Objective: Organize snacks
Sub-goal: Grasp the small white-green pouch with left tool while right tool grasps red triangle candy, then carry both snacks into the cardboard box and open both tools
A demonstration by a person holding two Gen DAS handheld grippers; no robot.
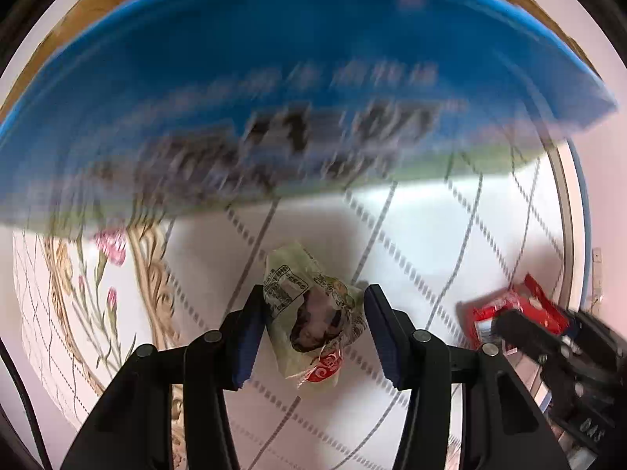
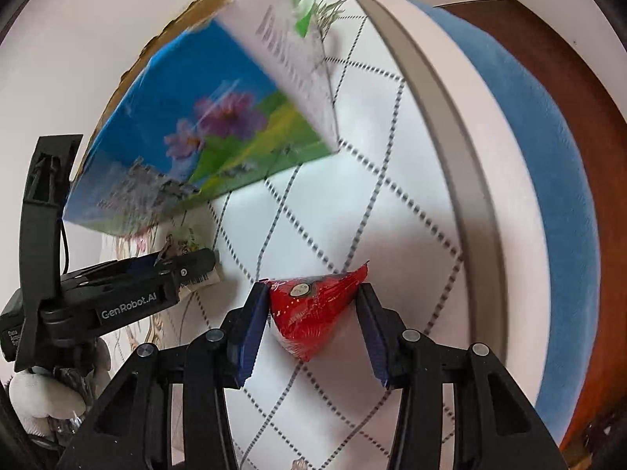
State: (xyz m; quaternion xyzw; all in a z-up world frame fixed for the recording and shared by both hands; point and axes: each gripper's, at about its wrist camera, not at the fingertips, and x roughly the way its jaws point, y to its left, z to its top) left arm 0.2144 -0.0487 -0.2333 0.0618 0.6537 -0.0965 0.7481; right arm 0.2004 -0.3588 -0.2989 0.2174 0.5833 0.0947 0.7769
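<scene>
Your left tool [image 1: 313,329] points straight down with the pale green snack packet [image 1: 309,313] between its pads, and they look clamped on it; the packet's long axis runs away from you, along the fingers. Your right tool [image 2: 313,313] is tilted down and clamped on the red snack packet [image 2: 313,309], pads pressing its two sides. Both packets sit at the quilted white surface (a padded top, not clearly a desk). The blue box [image 1: 274,98] lies just ahead of both tools, nearer the left one.
</scene>
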